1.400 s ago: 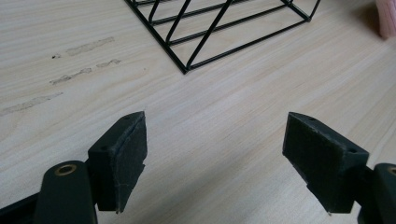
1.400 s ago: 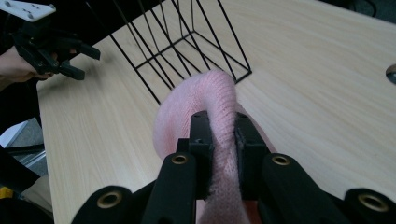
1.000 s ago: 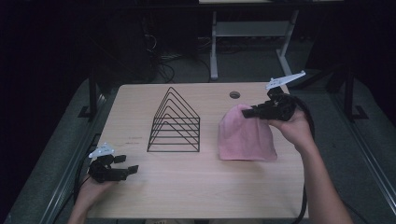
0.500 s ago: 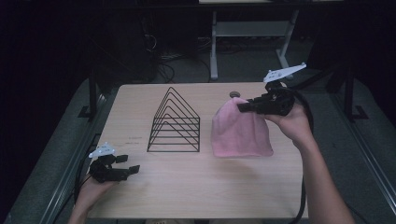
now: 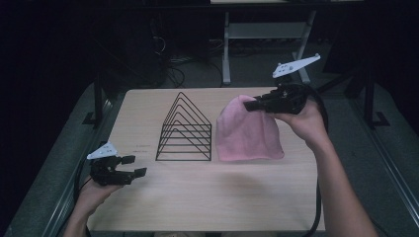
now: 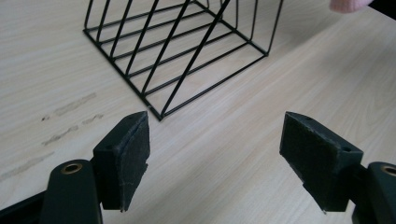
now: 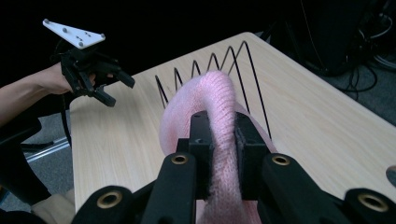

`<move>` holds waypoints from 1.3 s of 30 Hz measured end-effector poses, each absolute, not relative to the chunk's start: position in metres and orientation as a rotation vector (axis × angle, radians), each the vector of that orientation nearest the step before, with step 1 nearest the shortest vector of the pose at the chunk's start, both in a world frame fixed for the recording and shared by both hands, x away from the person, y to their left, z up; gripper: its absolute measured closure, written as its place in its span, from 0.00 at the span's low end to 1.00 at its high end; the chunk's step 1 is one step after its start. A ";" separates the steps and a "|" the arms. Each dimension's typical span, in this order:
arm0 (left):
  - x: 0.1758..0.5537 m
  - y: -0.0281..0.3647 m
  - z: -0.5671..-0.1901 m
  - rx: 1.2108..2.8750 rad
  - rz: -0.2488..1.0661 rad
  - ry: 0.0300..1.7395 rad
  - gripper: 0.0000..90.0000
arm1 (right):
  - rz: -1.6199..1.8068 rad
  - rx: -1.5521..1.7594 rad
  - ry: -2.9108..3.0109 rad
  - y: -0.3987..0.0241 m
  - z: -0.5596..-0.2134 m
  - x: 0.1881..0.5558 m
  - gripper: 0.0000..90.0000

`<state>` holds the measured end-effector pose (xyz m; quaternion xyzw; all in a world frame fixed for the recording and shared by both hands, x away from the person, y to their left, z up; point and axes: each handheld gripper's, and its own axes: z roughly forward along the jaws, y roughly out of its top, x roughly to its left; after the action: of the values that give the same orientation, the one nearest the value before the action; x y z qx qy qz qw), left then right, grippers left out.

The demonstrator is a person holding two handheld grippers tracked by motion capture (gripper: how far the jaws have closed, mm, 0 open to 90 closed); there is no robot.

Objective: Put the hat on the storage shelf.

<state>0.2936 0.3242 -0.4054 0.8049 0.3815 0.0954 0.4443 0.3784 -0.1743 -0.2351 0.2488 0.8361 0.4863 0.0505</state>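
A pink knitted hat hangs from my right gripper, which is shut on its top edge above the right half of the table. In the right gripper view the hat is pinched between the two black jaws, and its lower part drapes down toward the wood. A black wire rack of triangular frames stands mid-table, just left of the hat. My left gripper hovers open near the table's front left corner. In the left gripper view its jaws are spread wide with nothing between them, and the rack lies ahead.
The light wooden table has bare room at the front. Faint scuff marks lie left of the rack. Metal desk legs and cables stand on the dark floor behind. The person's right forearm crosses the table's right edge.
My right gripper has lifted the pink hat higher off the table and shifted slightly left, so the hat now hangs taller. The left gripper has stayed in place, open.
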 end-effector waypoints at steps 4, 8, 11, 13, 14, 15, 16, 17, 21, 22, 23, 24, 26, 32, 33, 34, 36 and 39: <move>0.295 0.321 -0.398 1.989 0.224 0.914 0.27 | 1.490 0.731 2.546 -0.167 -0.226 0.379 0.89; 0.297 0.317 -0.388 1.986 0.220 0.876 0.26 | 1.484 0.703 2.553 -0.158 -0.217 0.380 0.89; 0.299 0.313 -0.379 1.988 0.222 0.849 0.26 | 1.494 0.678 2.553 -0.152 -0.210 0.381 0.89; 0.300 0.311 -0.376 1.989 0.224 0.839 0.26 | 1.498 0.670 2.554 -0.150 -0.208 0.381 0.89; 0.302 0.308 -0.370 1.997 0.224 0.820 0.26 | 1.499 0.654 2.553 -0.147 -0.203 0.381 0.89; 0.303 0.306 -0.366 2.000 0.226 0.807 0.26 | 1.500 0.646 2.553 -0.145 -0.201 0.382 0.89; 0.304 0.305 -0.363 2.000 0.225 0.804 0.26 | 1.504 0.638 2.552 -0.144 -0.199 0.382 0.89; 0.305 0.303 -0.360 1.999 0.226 0.794 0.26 | 1.509 0.629 2.550 -0.143 -0.197 0.382 0.89; 0.309 0.299 -0.351 1.982 0.219 0.773 0.25 | 1.530 0.602 2.553 -0.138 -0.189 0.384 0.89; 0.311 0.295 -0.346 1.985 0.213 0.757 0.25 | 1.534 0.590 2.552 -0.136 -0.187 0.385 0.89; 0.311 0.293 -0.344 1.986 0.208 0.749 0.25 | 1.539 0.582 2.551 -0.135 -0.186 0.385 0.89; 0.312 0.290 -0.341 1.994 0.210 0.741 0.25 | 1.541 0.576 2.552 -0.133 -0.184 0.386 0.89; 0.313 0.285 -0.336 2.007 0.205 0.719 0.25 | 1.545 0.559 2.551 -0.130 -0.181 0.386 0.89; 0.319 0.274 -0.319 2.032 0.199 0.672 0.25 | 1.553 0.526 2.557 -0.118 -0.174 0.388 0.89; 0.320 0.272 -0.316 2.031 0.196 0.667 0.25 | 1.556 0.518 2.557 -0.116 -0.172 0.389 0.89; 0.321 0.270 -0.313 2.033 0.195 0.658 0.25 | 1.555 0.513 2.561 -0.114 -0.170 0.389 0.89; 0.324 0.267 -0.308 2.032 0.192 0.646 0.25 | 1.555 0.498 2.560 -0.108 -0.167 0.391 0.89; 0.330 0.262 -0.302 2.029 0.173 0.621 0.26 | 1.559 0.479 2.562 -0.100 -0.162 0.393 0.89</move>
<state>0.3295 0.2618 -0.3018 0.8335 0.2553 0.0710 0.4848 0.3927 -0.1002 -0.1622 0.1575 0.8424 0.5127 0.0519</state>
